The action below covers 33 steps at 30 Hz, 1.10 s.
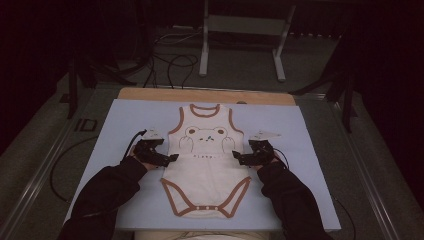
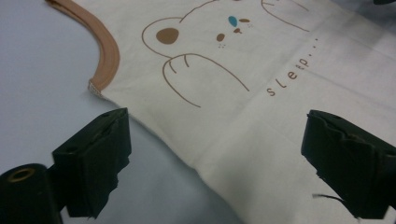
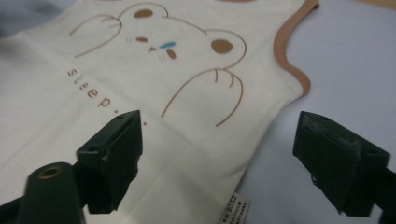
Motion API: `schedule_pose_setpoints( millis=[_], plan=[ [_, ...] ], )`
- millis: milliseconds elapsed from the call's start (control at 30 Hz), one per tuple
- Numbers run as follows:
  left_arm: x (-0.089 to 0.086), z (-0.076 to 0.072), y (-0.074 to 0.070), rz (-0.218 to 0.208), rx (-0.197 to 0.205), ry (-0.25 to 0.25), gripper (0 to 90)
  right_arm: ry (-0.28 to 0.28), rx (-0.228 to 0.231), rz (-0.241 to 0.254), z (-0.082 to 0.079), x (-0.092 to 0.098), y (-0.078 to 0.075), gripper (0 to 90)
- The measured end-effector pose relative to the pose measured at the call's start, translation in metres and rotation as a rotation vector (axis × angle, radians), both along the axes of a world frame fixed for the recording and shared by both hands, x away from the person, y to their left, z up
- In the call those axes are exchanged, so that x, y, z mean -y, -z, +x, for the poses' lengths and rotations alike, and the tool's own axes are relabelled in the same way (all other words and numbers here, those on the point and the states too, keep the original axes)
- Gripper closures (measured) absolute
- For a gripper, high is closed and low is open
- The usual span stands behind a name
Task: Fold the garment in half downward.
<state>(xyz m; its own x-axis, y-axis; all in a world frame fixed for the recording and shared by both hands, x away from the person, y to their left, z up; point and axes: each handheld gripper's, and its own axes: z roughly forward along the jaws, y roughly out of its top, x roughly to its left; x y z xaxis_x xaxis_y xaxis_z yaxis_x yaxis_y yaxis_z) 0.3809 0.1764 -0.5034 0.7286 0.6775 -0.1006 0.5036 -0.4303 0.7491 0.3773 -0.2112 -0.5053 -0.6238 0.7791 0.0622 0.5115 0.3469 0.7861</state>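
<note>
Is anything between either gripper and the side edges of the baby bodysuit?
Nothing visible. The left gripper and right gripper sit at opposite side edges of the bodysuit, jaws open and straddling each edge, with bare blue table cover beside them.

Left gripper (image 1: 173,158): jaws wide apart, pointing inward, low.
Right gripper (image 1: 236,156): jaws wide apart, pointing inward, low.

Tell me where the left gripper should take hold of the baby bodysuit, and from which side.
Grip the bodysuit at its side seam just below the brown-trimmed armhole, coming in from its own side, low over the blue mat. The garment lies flat, so only an edge offers something to pinch, and the left gripper already has open jaws straddling that seam. The right gripper mirrors it.
</note>
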Motion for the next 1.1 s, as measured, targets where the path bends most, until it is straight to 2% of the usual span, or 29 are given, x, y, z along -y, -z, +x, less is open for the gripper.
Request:
schedule_pose_setpoints(
  millis=[67, 133, 167, 333, 500, 600, 633, 800, 833, 867, 967, 1100],
  plan=[
    [-0.001, 0.003, 0.003, 0.007, -0.023, -0.016, 14.3, 0.016, -0.017, -0.018, 0.002, -0.001, 0.003, 21.2],
    [-0.001, 0.004, 0.004, 0.002, -0.035, -0.007, 17.6, 0.021, -0.029, -0.024, 0.002, -0.001, 0.005, 23.9],
    [-0.001, 0.004, 0.005, 0.021, -0.039, -0.008, 17.8, 0.022, -0.034, -0.029, 0.003, -0.002, 0.006, 25.3],
    [0.002, 0.006, 0.009, 0.046, -0.062, -0.018, 18.8, 0.023, -0.048, -0.04, 0.004, -0.004, 0.008, 31.0],
    [0.007, 0.007, 0.013, 0.077, -0.078, -0.023, 23.8, 0.02, -0.067, -0.045, 0.007, -0.006, 0.012, 36.8],
    [0.008, 0.008, 0.014, 0.087, -0.087, -0.039, 26.9, 0.014, -0.071, -0.065, 0.007, -0.007, 0.013, 41.3],
    [0.009, 0.009, 0.016, 0.091, -0.091, -0.05, 29.4, 0.029, -0.074, -0.074, 0.008, -0.008, 0.014, 43.9],
    [0.01, 0.01, 0.015, 0.107, -0.078, -0.061, 36.8, 0.037, -0.086, -0.086, 0.01, -0.008, 0.015, 47.8],
    [0.01, 0.01, 0.015, 0.112, -0.076, -0.066, 40.3, 0.041, -0.092, -0.101, 0.011, -0.008, 0.016, 52.5],
    [0.01, 0.01, 0.015, 0.115, -0.076, -0.072, 42.6, 0.041, -0.093, -0.104, 0.011, -0.009, 0.016, 53.2],
    [0.012, 0.009, 0.015, 0.13, -0.067, -0.07, 43.7, 0.035, -0.091, -0.114, 0.011, -0.01, 0.016, 57.3],
    [0.016, 0.009, 0.015, 0.126, -0.065, -0.069, 51.4, 0.012, -0.09, -0.128, 0.01, -0.012, 0.015, 66.5]
  ],
)
